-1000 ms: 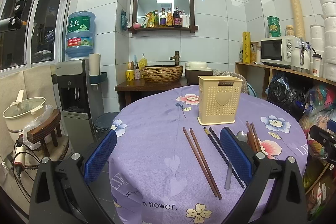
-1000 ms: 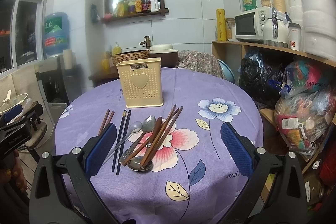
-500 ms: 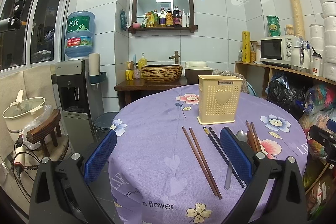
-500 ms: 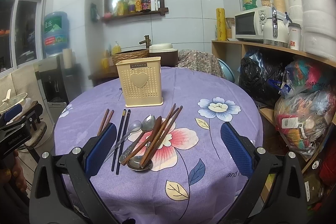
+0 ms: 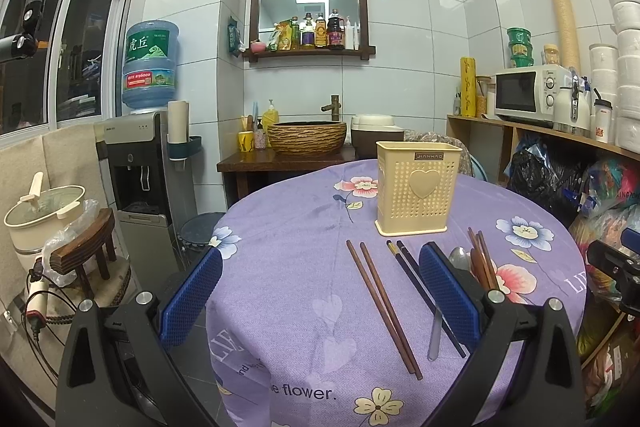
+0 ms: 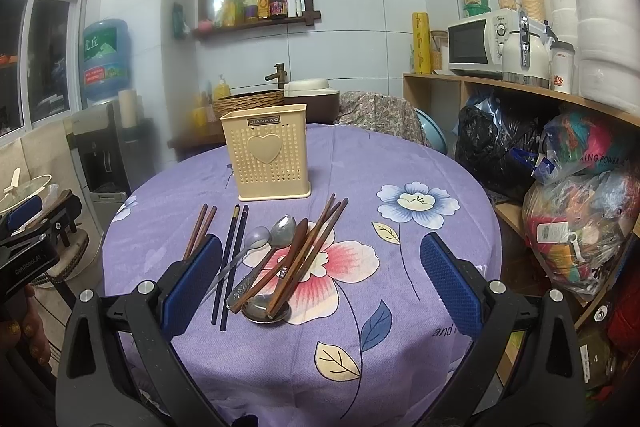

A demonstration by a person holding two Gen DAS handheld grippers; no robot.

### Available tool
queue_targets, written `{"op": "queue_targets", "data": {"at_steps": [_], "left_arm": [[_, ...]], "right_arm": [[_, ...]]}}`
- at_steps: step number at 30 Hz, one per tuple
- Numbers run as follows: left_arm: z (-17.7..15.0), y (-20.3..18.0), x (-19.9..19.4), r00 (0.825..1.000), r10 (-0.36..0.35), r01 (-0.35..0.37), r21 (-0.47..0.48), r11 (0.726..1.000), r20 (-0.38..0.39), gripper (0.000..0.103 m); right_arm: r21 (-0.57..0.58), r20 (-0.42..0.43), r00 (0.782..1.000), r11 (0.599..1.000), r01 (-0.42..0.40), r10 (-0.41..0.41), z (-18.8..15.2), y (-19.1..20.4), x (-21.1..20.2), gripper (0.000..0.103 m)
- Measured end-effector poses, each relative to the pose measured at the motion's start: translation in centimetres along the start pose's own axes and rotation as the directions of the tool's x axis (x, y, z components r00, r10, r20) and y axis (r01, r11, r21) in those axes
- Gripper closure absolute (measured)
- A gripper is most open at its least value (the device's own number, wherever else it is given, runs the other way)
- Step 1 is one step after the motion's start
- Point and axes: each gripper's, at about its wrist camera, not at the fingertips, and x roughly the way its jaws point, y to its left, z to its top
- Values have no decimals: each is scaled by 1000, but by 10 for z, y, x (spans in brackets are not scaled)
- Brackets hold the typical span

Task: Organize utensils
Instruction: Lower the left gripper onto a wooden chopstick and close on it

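A cream perforated utensil holder with a heart stands upright on the purple flowered tablecloth. In front of it lie brown chopsticks, black chopsticks, metal spoons and more brown chopsticks piled over a spoon bowl. My left gripper is open near the table's front edge, nothing between its fingers. My right gripper is open too, hovering in front of the spoon pile and holding nothing.
A water dispenser, a pot on a wooden stool and a basin counter stand left and behind. Shelves with a microwave and stuffed bags crowd the right side. A person's hand holds the left gripper.
Both grippers have barely shifted; the right view has drawn slightly nearer the utensils. Nothing was picked up or moved.
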Motion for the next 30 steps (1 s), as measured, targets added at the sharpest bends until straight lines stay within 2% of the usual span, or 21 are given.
{"op": "queue_targets", "data": {"at_steps": [11, 18, 20, 24, 30], "left_arm": [[-4, -3, 4, 1000, -4, 4, 6, 1000, -17, 5], [-8, 2, 20, 994, -10, 9, -9, 1000, -109, 5], [-11, 5, 29, 988, -30, 28, -20, 999, -153, 5], [-13, 11, 54, 975, -26, 22, -20, 1000, -223, 5], [-10, 20, 108, 926, -69, 62, -32, 998, -370, 5]], "right_arm": [[2, -17, 1000, 1000, 6, -6, 1, 0, 3, 5], [-17, -76, 997, 1000, 3, -4, -2, -2, 17, 5], [-25, -110, 994, 1000, 2, -5, -4, -4, 26, 5], [-32, -192, 981, 999, 17, -23, -6, -15, 54, 5], [-3, -282, 959, 999, 40, -39, -2, -32, 102, 5]]}}
